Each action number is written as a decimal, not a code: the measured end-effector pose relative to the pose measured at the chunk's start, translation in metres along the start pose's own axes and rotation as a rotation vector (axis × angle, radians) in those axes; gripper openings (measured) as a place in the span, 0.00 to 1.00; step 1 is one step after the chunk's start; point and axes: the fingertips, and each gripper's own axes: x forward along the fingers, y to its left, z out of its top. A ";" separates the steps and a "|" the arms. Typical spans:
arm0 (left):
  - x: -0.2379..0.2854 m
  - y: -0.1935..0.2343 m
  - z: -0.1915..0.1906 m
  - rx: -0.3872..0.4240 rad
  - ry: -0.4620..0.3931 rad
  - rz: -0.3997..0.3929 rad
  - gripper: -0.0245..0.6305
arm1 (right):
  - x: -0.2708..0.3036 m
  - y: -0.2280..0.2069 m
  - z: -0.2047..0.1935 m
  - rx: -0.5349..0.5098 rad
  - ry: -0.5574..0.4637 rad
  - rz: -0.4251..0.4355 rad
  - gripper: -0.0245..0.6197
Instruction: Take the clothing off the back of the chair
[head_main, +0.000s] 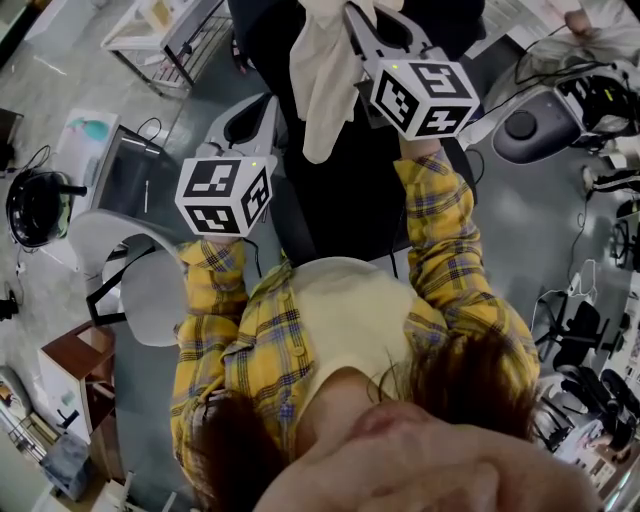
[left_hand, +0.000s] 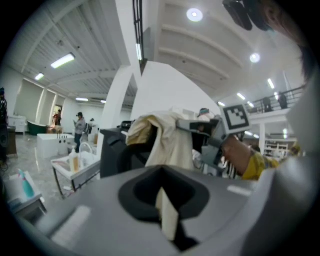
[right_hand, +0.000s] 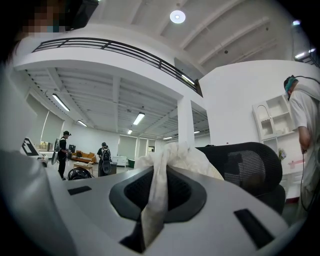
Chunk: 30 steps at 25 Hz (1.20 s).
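A cream garment (head_main: 320, 80) hangs in a bunch over the top of a black office chair (head_main: 350, 190). My right gripper (head_main: 355, 25) is at the chair's top, shut on a fold of the cloth. In the right gripper view a cloth strip runs through the shut jaws (right_hand: 152, 210), with the garment (right_hand: 185, 155) bunched ahead and the mesh chair back (right_hand: 245, 165) to its right. My left gripper (head_main: 262, 112) sits lower left of the garment. Its own view shows a cream strip pinched in the jaws (left_hand: 167, 220), the garment (left_hand: 167, 142) draped on the chair (left_hand: 112, 150), and the right gripper (left_hand: 187, 125) gripping it.
A pale grey chair (head_main: 140, 270) stands at the left and another grey seat (head_main: 530, 125) at the right. A wooden cabinet (head_main: 80, 370) is lower left, a white rack (head_main: 160, 30) upper left. A person (right_hand: 305, 115) stands beyond the chair; a sink table (left_hand: 75, 167) lies left.
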 end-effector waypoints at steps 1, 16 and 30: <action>0.000 -0.001 0.000 0.000 0.000 0.001 0.04 | -0.003 0.001 0.000 0.002 -0.003 0.004 0.11; 0.002 -0.027 0.002 0.010 -0.010 -0.003 0.04 | -0.054 0.004 0.006 0.039 -0.057 0.022 0.11; -0.001 -0.038 0.001 0.012 -0.011 -0.001 0.04 | -0.095 0.004 -0.002 0.071 -0.052 0.029 0.11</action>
